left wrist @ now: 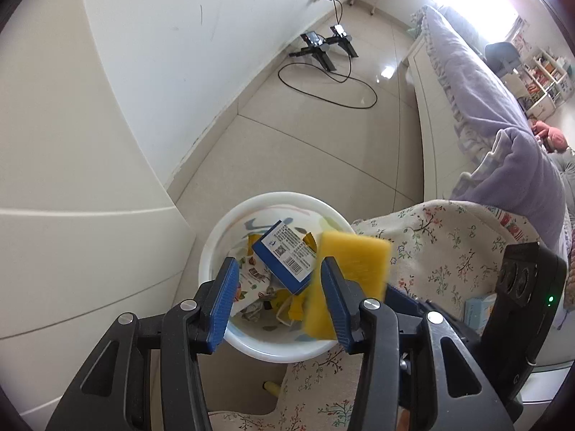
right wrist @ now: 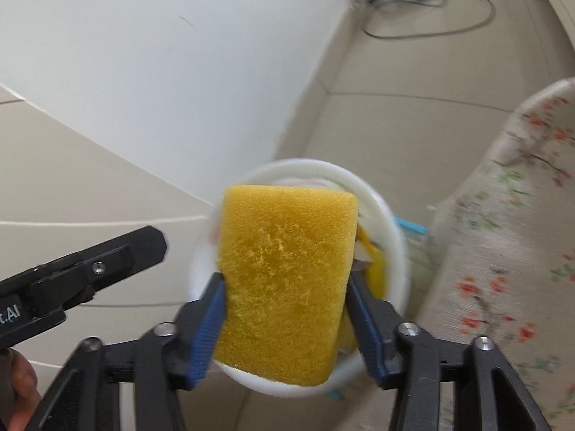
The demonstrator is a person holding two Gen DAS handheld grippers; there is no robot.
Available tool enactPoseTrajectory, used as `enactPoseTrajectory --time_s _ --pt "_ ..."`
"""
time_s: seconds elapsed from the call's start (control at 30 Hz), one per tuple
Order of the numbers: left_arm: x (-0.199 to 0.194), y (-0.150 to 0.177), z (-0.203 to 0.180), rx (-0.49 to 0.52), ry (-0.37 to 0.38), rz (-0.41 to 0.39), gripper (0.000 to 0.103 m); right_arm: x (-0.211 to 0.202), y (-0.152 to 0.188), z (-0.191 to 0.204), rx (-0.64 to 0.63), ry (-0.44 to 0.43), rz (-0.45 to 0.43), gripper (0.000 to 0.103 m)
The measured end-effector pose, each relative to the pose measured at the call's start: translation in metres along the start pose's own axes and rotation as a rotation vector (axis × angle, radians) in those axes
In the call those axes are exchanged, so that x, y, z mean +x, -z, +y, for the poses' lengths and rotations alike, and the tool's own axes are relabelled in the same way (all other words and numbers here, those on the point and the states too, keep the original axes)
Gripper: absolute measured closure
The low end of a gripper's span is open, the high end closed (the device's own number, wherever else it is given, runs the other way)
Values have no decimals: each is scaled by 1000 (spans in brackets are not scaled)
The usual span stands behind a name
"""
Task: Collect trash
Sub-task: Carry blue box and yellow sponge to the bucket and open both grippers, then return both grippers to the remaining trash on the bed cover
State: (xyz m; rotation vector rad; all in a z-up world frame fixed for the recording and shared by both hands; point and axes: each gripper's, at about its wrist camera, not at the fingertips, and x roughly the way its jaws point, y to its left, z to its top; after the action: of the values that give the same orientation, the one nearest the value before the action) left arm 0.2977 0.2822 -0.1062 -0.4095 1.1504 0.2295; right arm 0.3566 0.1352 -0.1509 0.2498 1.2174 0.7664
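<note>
Sponge (right wrist: 284,280) sits between your right claw (right wrist: 287,327) pads, above the bin (right wrist: 395,237); left claw (left wrist: 278,303) open, empty. Release off-centre and it may bounce off the rim.

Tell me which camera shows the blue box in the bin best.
The left wrist view: the blue box lies in the white bin with its label and barcode visible. In the right wrist view the yellow sponge covers it.

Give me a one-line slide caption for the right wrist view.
Right gripper brackets a yellow sponge above the white bin.
</note>
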Motion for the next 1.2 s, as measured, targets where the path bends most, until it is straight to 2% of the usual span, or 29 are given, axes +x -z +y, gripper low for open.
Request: enactPoseTrajectory --time_s 0.03,0.1,0.23,0.43,0.63,0.77,0.9,1.03,1.2 --pt "0 0 2 -7 5 2 53 0 0 2 8 -25 -13 35" --pt "1 1 4 -13 5 8 53 3 4 4 42 -54 -15 33" --pt "1 3 -1 -10 9 14 53 0 7 1 33 -14 6 33" --pt "1 11 -39 45 40 13 53 -47 8 -20 68 32 -41 33" --pt "-3 35 -116 206 82 5 53 -109 20 -49 74 110 -73 33" --pt "-13 61 -180 380 98 -39 53 -162 33 -76 88 173 -115 33" --pt "-12 83 -236 492 159 -31 53 -197 50 -110 89 266 -96 33" --pt "0 105 -278 606 138 -13 53 -229 76 -160 93 388 -72 33" --pt "14 130 -314 728 140 21 50 -250 110 -229 172 510 -21 33"
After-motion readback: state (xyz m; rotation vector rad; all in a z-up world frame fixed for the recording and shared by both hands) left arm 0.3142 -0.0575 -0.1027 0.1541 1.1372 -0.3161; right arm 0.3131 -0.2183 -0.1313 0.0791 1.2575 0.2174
